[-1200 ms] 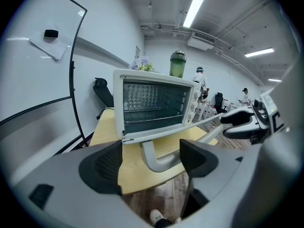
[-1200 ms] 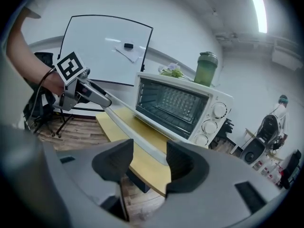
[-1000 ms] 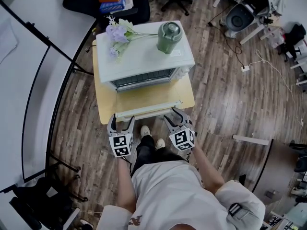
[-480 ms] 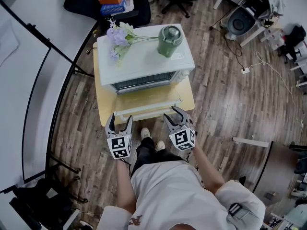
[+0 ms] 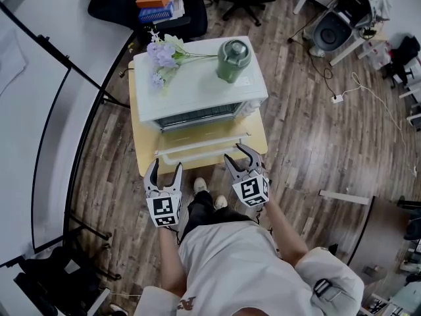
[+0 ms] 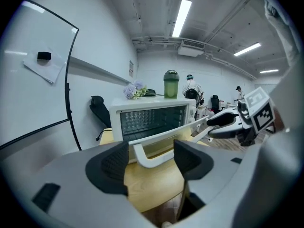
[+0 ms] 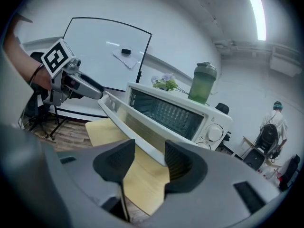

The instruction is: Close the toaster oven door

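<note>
Wood-plank floor [image 5: 316,130], grey-brown, matt. On it a small square tabletop [image 5: 256,137] of pale smooth wood; its legs are hidden beneath.

White toaster oven [image 5: 197,87] takes up most of the tabletop: boxy painted metal with rounded corners. Wire rack inside [image 6: 152,120] shows as a fine grid. Round dial [image 7: 214,133] on its right face.

Door [image 5: 200,149]: white frame round clear glass, hinged at the bottom, standing half raised and tilted out toward the person. The hinge line can't be made out.

Green bottle [image 5: 231,59], cylindrical with a ribbed-looking lid, stands upright on the oven top. Lilac flowers [image 5: 161,54] with pale leaves lie flat beside it.

Door handle [image 6: 152,158]: glossy white bar with curved ends.

Left hand-held gripper [image 5: 166,166]: jaws have just been closing and stand partly apart, with the handle's left end between the dark textured pads; no clear press on it.

Right hand-held gripper [image 5: 240,155]: jaws have just been closing to a narrow gap and pinch the handle's right end. Its far pad covers the contact.
</note>
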`<state>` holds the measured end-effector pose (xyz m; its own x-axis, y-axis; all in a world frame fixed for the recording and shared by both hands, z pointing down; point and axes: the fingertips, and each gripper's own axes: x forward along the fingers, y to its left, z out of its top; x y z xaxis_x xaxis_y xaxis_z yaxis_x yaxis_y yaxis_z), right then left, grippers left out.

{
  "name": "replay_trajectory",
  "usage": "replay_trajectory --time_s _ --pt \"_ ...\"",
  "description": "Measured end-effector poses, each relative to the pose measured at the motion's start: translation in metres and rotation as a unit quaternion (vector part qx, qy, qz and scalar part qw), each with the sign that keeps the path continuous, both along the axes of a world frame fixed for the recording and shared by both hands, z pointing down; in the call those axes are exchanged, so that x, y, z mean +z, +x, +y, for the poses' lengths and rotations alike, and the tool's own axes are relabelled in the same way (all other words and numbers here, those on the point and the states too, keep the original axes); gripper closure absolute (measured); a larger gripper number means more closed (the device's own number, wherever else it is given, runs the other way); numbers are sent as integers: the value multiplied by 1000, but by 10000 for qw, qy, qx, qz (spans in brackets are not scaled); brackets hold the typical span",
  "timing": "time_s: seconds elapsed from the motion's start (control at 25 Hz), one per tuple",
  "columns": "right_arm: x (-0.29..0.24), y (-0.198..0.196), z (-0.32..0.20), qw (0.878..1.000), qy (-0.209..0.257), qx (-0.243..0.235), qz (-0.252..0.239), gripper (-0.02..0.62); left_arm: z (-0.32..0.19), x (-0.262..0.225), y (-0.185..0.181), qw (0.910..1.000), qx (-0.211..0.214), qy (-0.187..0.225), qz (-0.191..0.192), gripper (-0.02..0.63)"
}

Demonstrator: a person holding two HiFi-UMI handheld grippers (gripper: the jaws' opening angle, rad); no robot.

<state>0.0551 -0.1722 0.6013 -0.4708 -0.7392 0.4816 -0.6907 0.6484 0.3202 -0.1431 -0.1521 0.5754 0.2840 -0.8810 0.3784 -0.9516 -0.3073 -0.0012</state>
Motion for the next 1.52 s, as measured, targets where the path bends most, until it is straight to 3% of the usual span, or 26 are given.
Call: replay_trajectory --time_s 0.44,0.88,1.52 --pt "-15 -3 -19 9999 73 20 -132 393 -14 -22 35 9960 758 249 -402 351" --pt "-27 -6 -37 9995 185 96 -225 394 -28 -18 38 9947 899 182 -457 394" --pt "-41 -9 -54 9988 292 216 -329 399 -45 -17 45 9928 1047 58 -572 400"
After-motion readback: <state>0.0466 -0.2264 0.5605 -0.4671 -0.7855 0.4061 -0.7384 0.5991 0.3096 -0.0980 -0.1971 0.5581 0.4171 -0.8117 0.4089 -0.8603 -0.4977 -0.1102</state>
